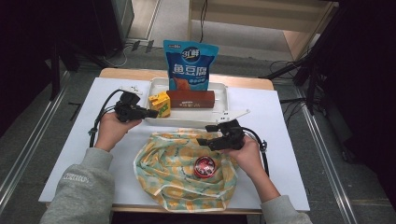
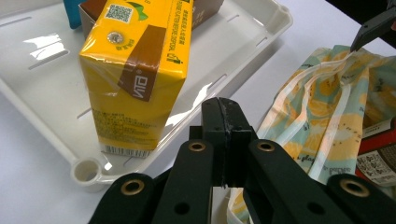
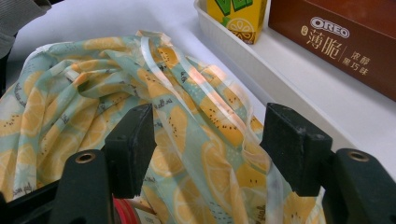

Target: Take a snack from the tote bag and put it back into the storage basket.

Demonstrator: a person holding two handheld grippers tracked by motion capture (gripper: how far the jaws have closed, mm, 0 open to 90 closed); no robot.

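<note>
The work in hand looks like packing the tray's goods into the fruit-print bag, and this moment reads as the start of a pick.

At the left, the left tongs (image 1: 150,113) sit at the near-left corner of the white tray (image 1: 219,88), just beside the yellow drink carton (image 1: 159,103). In the left gripper view their jaws are pressed together with nothing between them, and the carton stands upright, free, just ahead and to one side. So the carton is not gripped. I judge that the next move calls for spreading these jaws again and setting them across the carton's narrow body before closing.

Behind the carton in the tray lie a brown Oreo box (image 1: 190,99) and an upright blue snack pouch (image 1: 190,64).

At the right, the right tongs (image 1: 202,141) hover at the bag's (image 1: 173,163) far rim, jaws wide, with the cloth lying between them but unpinched; a round red tin (image 1: 204,166) already rests inside. They would need to close on the rim and lift it to hold the mouth open.
</note>
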